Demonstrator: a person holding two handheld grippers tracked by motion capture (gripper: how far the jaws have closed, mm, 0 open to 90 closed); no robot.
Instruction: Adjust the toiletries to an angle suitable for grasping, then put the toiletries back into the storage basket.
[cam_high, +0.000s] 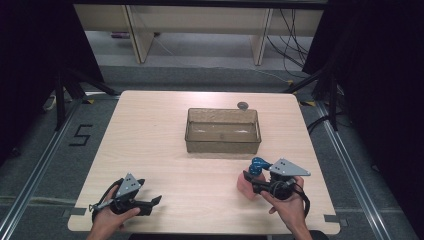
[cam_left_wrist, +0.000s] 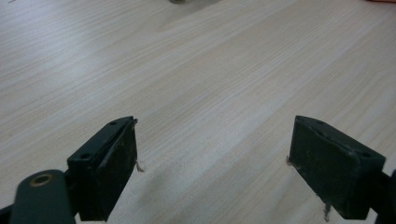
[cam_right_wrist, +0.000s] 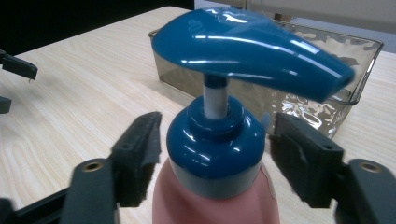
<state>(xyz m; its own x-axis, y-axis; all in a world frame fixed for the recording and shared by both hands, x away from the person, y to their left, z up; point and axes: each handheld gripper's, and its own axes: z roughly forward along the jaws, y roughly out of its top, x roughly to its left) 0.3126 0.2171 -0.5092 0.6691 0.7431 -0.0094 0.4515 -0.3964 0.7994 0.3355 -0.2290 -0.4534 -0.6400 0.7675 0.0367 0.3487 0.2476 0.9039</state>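
1. Right gripper (cam_right_wrist: 212, 149) has its 2 black jaws on either side of the blue collar of a pump bottle (cam_right_wrist: 215, 186); a narrow gap shows between each pad and the collar, so the jaws stand apart around it and are not clamped.
2. In the high view the right gripper (cam_high: 255, 182) sits near the front right of the table (cam_high: 160, 130), held in the person's right hand (cam_high: 287, 202), with the grey three-cornered plate on top.
3. That pump bottle (cam_high: 252, 180) has a pink body and a blue pump head (cam_right_wrist: 247, 46); it stands upright on the table in front of the bin, apart from it.
4. Behind the bottle, a smoky see-through plastic bin (cam_high: 223, 131) stands near the middle of the table, its long side towards the person.
5. At the far rim of the bin, a small dark round thing (cam_high: 243, 105) lies on the table; what it is cannot be told.
6. Left gripper (cam_high: 150, 202) rests near the front left of the table, well apart from the bottle, held in the left hand (cam_high: 107, 220).
7. Seen in its own view, the left gripper (cam_left_wrist: 212, 154) has its 2 jaws wide apart over bare wood.
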